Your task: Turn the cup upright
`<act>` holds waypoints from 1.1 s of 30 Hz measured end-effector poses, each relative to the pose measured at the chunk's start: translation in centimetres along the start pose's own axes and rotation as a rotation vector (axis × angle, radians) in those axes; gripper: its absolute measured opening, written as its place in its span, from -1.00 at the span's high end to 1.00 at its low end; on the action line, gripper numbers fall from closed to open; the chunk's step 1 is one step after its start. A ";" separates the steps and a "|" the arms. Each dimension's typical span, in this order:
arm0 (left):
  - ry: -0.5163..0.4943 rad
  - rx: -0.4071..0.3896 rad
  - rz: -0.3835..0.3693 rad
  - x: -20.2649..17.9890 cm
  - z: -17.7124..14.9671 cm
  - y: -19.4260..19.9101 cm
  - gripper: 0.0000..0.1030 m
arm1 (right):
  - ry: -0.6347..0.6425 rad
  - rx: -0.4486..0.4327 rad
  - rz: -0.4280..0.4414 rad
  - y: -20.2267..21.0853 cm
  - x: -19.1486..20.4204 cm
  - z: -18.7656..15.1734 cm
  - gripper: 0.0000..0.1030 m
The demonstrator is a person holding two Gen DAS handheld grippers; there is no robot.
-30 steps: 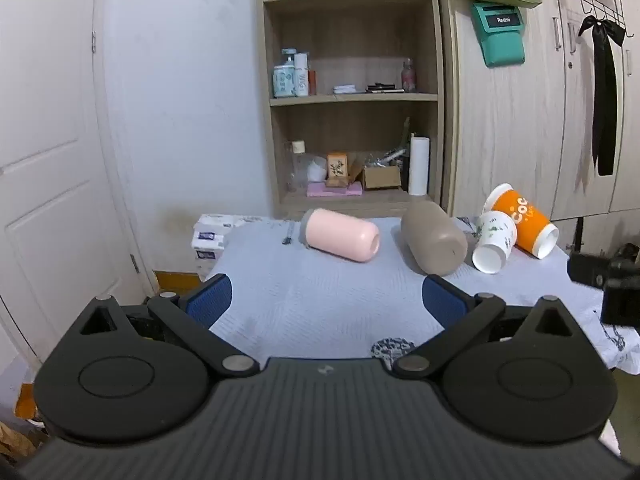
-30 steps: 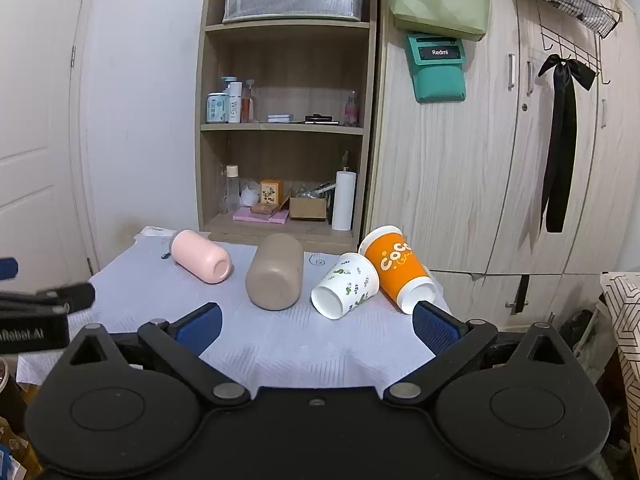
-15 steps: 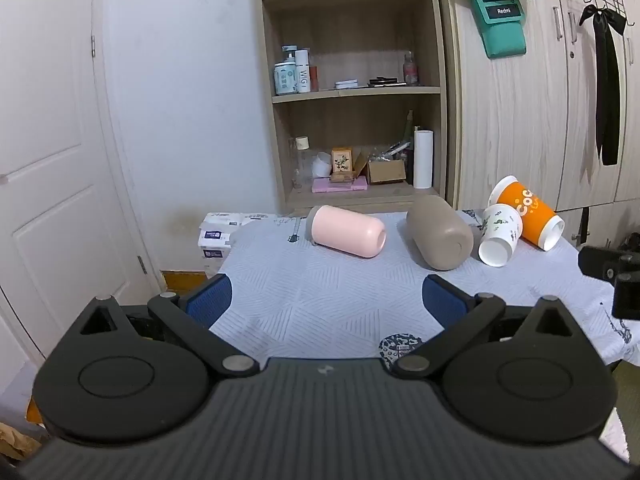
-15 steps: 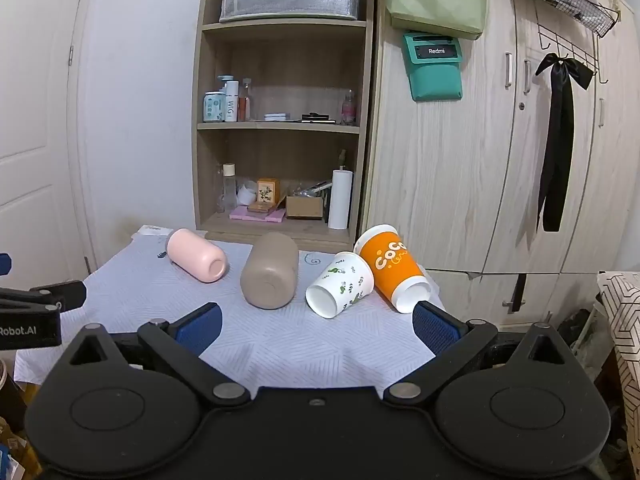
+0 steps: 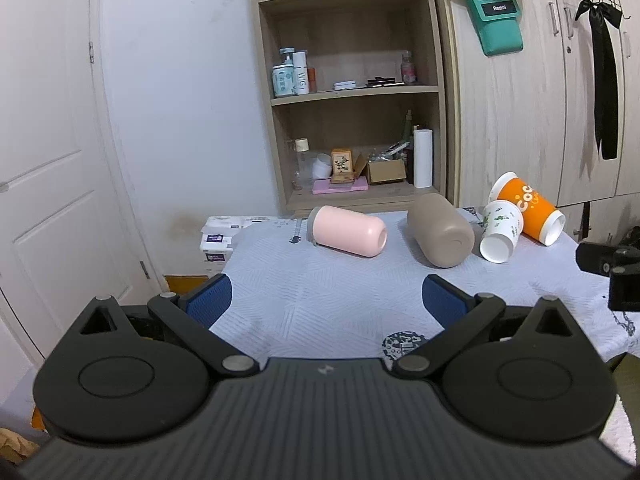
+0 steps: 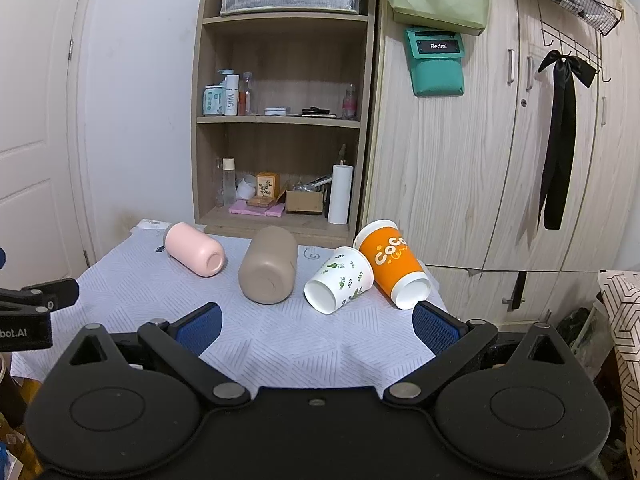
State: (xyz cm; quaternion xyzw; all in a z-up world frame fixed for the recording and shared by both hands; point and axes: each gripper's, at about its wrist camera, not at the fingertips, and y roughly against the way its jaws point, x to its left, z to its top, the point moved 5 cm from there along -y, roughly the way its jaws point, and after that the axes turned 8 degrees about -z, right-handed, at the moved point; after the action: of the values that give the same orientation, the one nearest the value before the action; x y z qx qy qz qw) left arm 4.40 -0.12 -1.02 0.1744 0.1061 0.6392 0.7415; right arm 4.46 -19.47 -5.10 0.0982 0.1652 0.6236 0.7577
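Note:
Several cups lie on their sides on a table with a white patterned cloth (image 5: 320, 300): a pink cup (image 5: 347, 231) (image 6: 195, 254), a taupe cup (image 5: 440, 230) (image 6: 268, 270), a white leafy paper cup (image 5: 500, 231) (image 6: 339, 279) and an orange paper cup (image 5: 528, 208) (image 6: 394, 263). My left gripper (image 5: 326, 300) is open and empty, at the table's near edge, well short of the cups. My right gripper (image 6: 316, 326) is open and empty, at the near edge in front of the white paper cup.
A wooden shelf unit (image 6: 280, 120) with bottles and boxes stands behind the table. A wardrobe (image 6: 500, 140) is at the right, a white door (image 5: 48, 160) at the left. Boxes (image 5: 218, 236) sit beside the table's far left corner.
Both grippers have drawn slightly nearer to the table and lifted a little; the cups sit lower and larger in view. The cups have not moved.

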 end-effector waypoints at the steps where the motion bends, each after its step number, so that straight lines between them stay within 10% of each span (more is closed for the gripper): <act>1: 0.000 0.000 0.002 0.0 0.0 0.0 -1.00 | 0.000 0.001 0.000 0.0 0.0 0.0 -1.00; 33: -0.012 0.016 0.009 0.2 -0.3 0.0 -1.00 | 0.012 -0.005 -0.006 0.2 0.2 -0.1 -1.00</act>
State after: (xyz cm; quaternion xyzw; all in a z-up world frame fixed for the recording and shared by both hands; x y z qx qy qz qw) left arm 4.31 0.13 -1.27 0.1846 0.1061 0.6406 0.7378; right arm 4.29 -19.27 -5.16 0.0924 0.1684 0.6225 0.7587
